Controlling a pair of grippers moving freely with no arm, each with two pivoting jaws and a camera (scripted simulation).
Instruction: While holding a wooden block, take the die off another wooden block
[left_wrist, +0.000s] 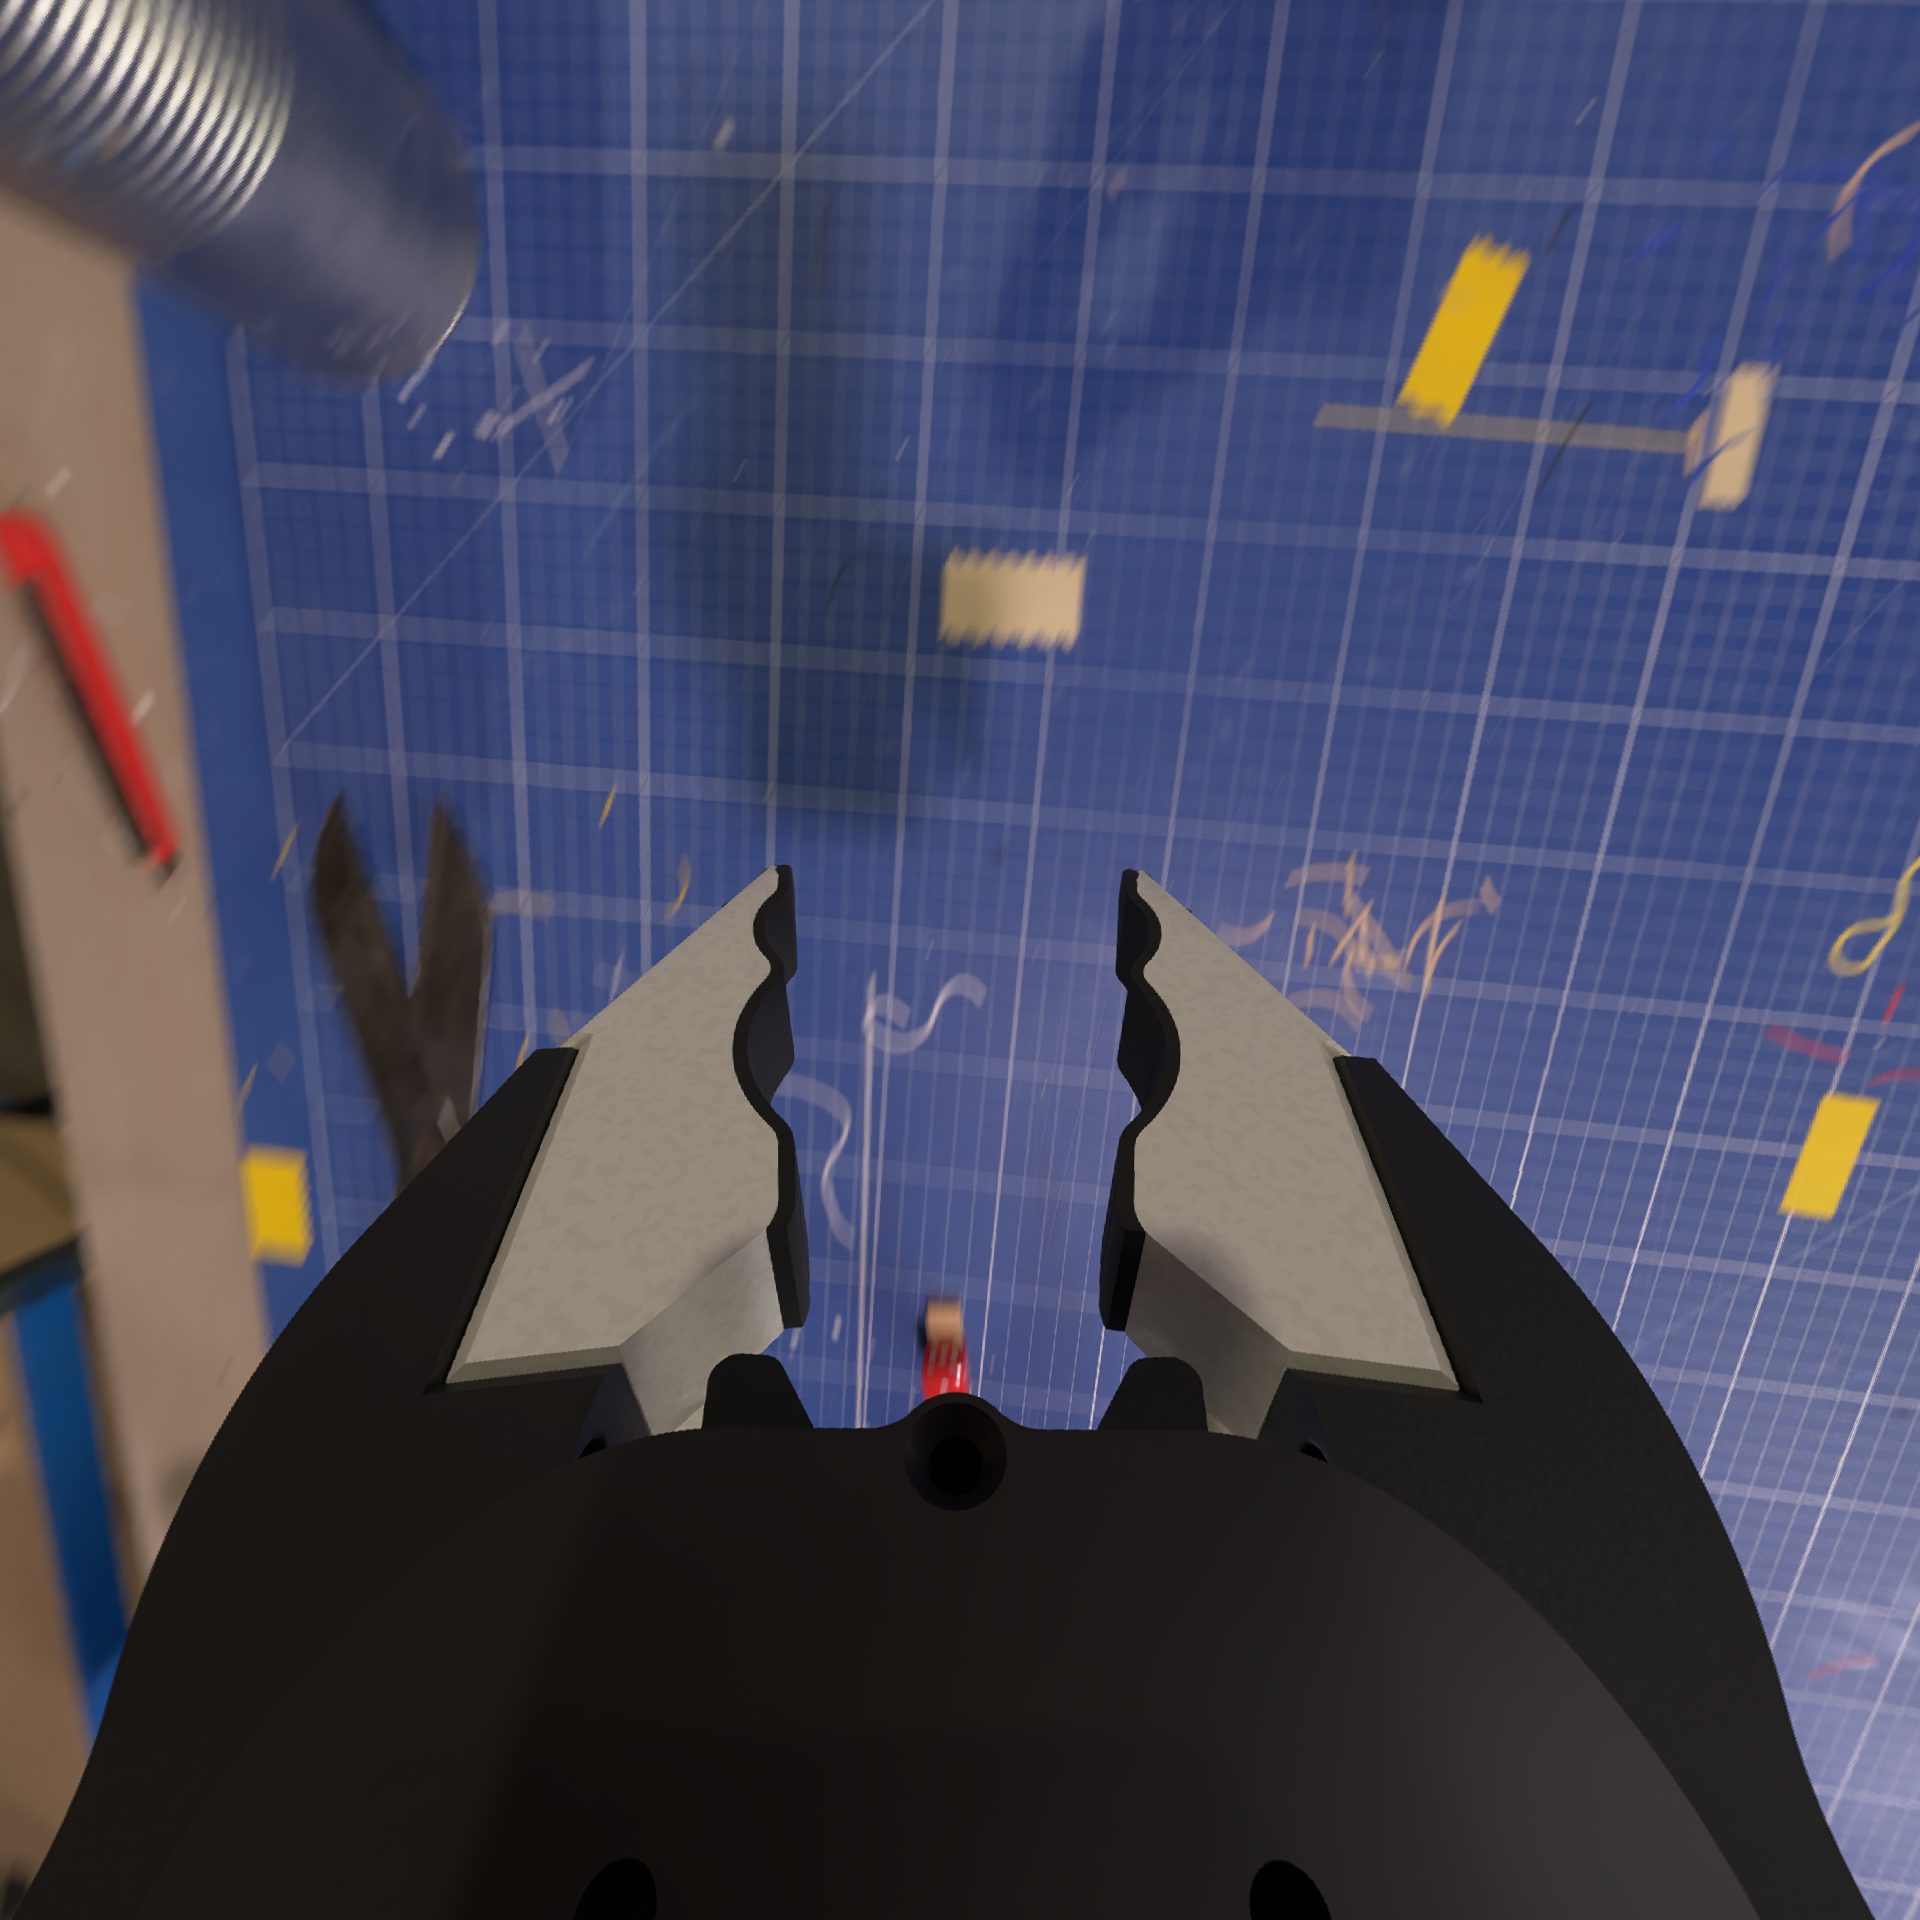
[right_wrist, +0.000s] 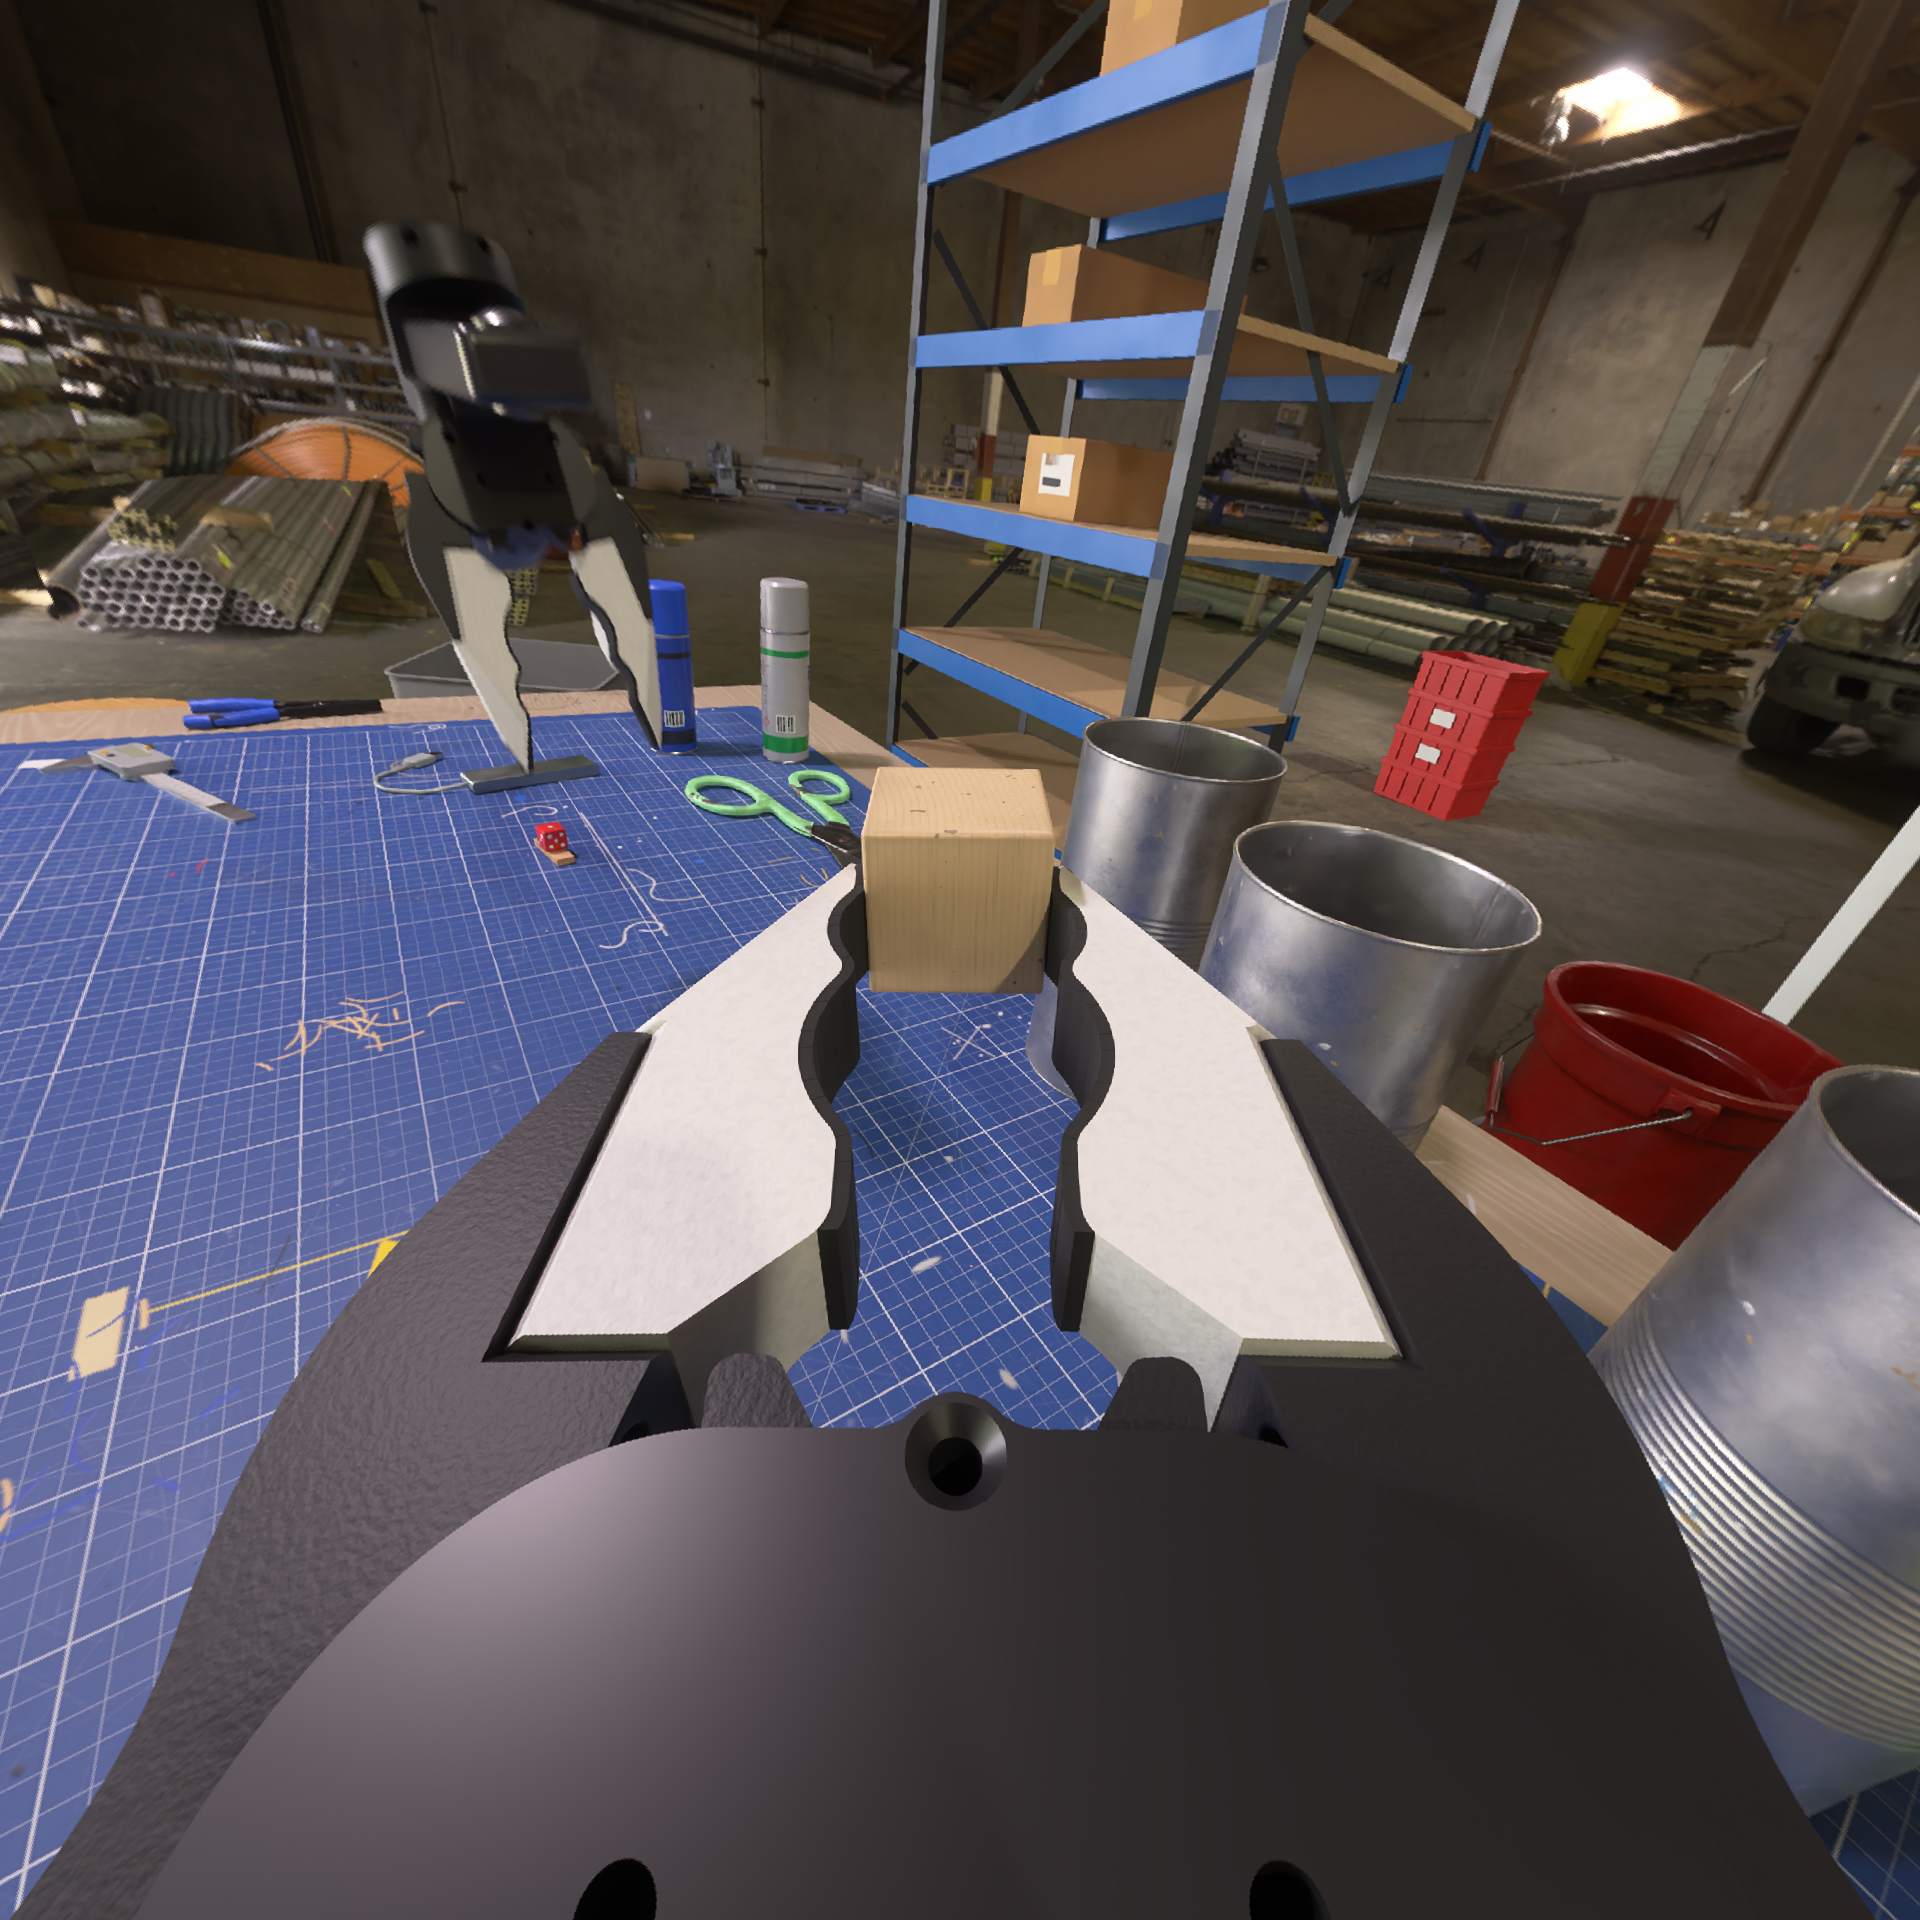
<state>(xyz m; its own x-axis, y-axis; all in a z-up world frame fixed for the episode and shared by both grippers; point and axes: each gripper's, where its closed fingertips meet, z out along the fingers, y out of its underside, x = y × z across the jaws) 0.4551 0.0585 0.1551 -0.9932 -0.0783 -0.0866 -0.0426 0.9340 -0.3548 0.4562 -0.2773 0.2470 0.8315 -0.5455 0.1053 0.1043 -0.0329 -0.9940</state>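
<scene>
above the blue mat (right_wrist: 208, 987): right gripper (right_wrist: 956, 883) pinching a wooden block (right_wrist: 951, 883), kept aloft; left gripper (left_wrist: 951, 883) spread, empty, ready for the red die (right_wrist: 551, 835) on its small block (right_wrist: 562, 858).

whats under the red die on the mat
The red die sits on a small, flat wooden block, which lies on the blue mat. The block's top under the die is hidden.

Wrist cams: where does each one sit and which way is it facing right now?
Left wrist view: on the left gripper, looking steeply down at the blue mat; open fingers show.
Right wrist view: on the right gripper, looking level across the mat toward the shelving; fingers clamp a block.
Shared: the mat, the red die; the left gripper.
</scene>
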